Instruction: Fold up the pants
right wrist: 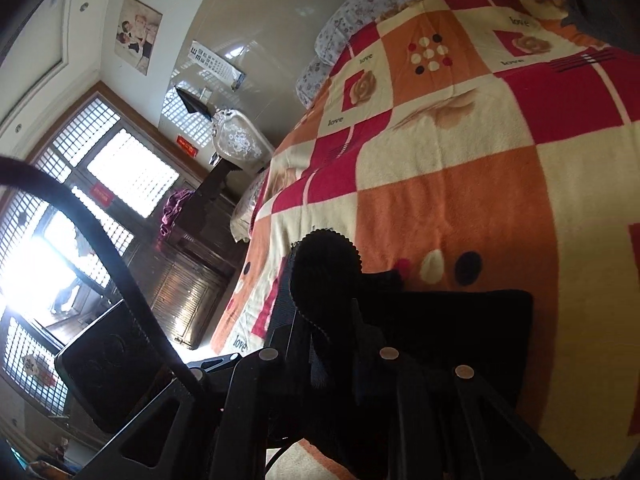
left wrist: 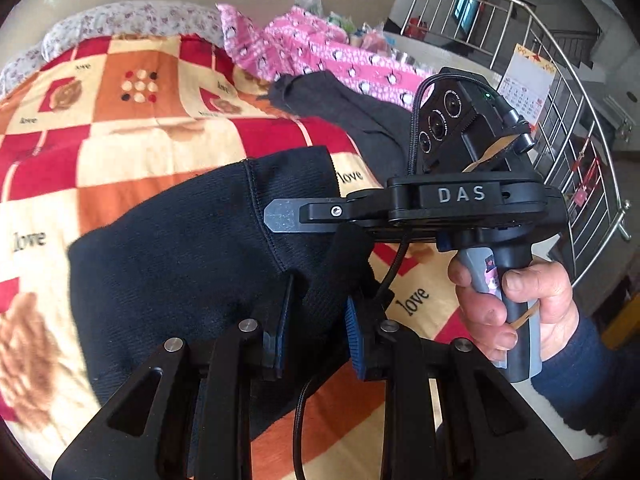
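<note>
Dark navy pants (left wrist: 192, 248) lie partly folded on a checked red, orange and cream blanket (left wrist: 140, 140). My left gripper (left wrist: 316, 320) is shut on a fold of the pants at their near right edge. My right gripper (left wrist: 280, 216) comes in from the right, held by a hand (left wrist: 520, 312), its fingers over the pants' right side. In the right wrist view the right gripper (right wrist: 324, 312) is shut on a bunched edge of the pants (right wrist: 460, 320), held a little above the blanket (right wrist: 460, 184).
A grey garment (left wrist: 360, 116) and a pink patterned one (left wrist: 320, 48) lie at the far right of the bed. A metal railing (left wrist: 560, 100) stands to the right. Dark wooden cabinets (right wrist: 188, 272) and windows (right wrist: 120, 168) lie beyond the bed's left edge.
</note>
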